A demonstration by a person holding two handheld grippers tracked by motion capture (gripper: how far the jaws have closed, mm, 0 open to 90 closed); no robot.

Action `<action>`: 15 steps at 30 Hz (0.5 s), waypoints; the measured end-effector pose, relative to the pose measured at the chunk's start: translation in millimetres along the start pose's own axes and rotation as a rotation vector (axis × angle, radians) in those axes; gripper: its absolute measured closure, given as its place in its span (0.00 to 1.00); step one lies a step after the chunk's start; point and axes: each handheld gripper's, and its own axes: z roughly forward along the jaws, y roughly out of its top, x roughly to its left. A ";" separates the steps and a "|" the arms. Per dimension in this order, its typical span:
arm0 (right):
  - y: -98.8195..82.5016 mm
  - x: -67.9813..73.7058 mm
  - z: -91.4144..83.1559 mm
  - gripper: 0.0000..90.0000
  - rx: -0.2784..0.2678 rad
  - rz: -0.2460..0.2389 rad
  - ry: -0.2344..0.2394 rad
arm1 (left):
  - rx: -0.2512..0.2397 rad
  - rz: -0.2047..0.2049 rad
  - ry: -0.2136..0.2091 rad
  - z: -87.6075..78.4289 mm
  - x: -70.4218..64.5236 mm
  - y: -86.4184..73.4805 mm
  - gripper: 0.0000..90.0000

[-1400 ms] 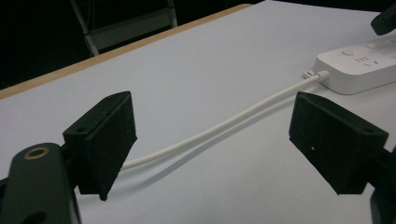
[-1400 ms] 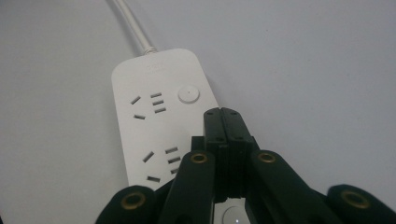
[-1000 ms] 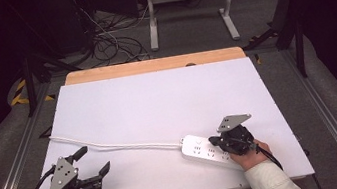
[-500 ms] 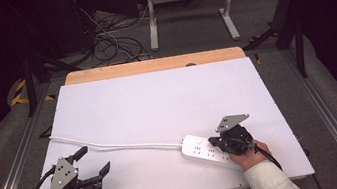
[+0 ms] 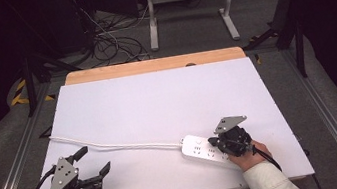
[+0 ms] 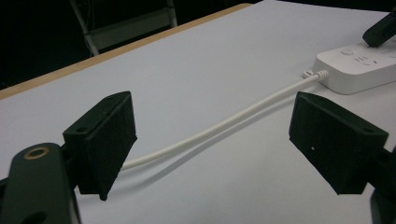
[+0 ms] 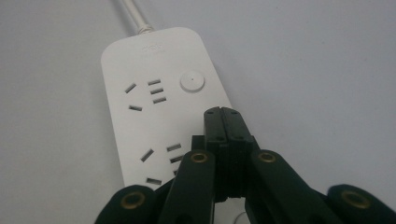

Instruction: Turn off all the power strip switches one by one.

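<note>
**Technician A:** Report the work surface and its contents, largest item first.

**Technician B:** The white table (image 5: 158, 106) carries a white power strip (image 5: 205, 149) near its front right area. The strip's white cord (image 5: 113, 144) leaves its left end and runs leftward across the table toward the left edge.

**Technician A:** State of the right gripper?

**Technician B:** The right gripper (image 7: 225, 122) has its jaws pressed together, pad to pad, with nothing between them. In the right gripper view the closed tips sit over the strip's top face, just below the round button (image 7: 192, 82) and beside the socket slots. Contact with the surface cannot be confirmed. In the high view this gripper (image 5: 224, 145) covers the strip's right end.

**Technician A:** State of the left gripper?

**Technician B:** The left gripper (image 5: 93, 164) is spread wide and holds nothing. It sits at the front left of the table, well apart from the strip. In the left gripper view the cord passes across the table beyond the gap between the two pads (image 6: 105, 140).

**Technician A:** Orientation of the strip?

**Technician B:** It lies flat, sockets up. Its long axis runs left to right, angled slightly toward the front at the right end; the cord end points left.
</note>
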 end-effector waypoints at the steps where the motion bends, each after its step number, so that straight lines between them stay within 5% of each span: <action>1: 0.2 -0.1 0.2 1.00 0.003 -0.001 0.001 | 0.000 0.000 0.000 0.0 -0.1 0.0 0.17; 15: -1.2 3.1 -3.5 1.00 -0.026 -0.029 -0.033 | -0.002 -0.005 0.000 -0.1 1.0 0.0 0.17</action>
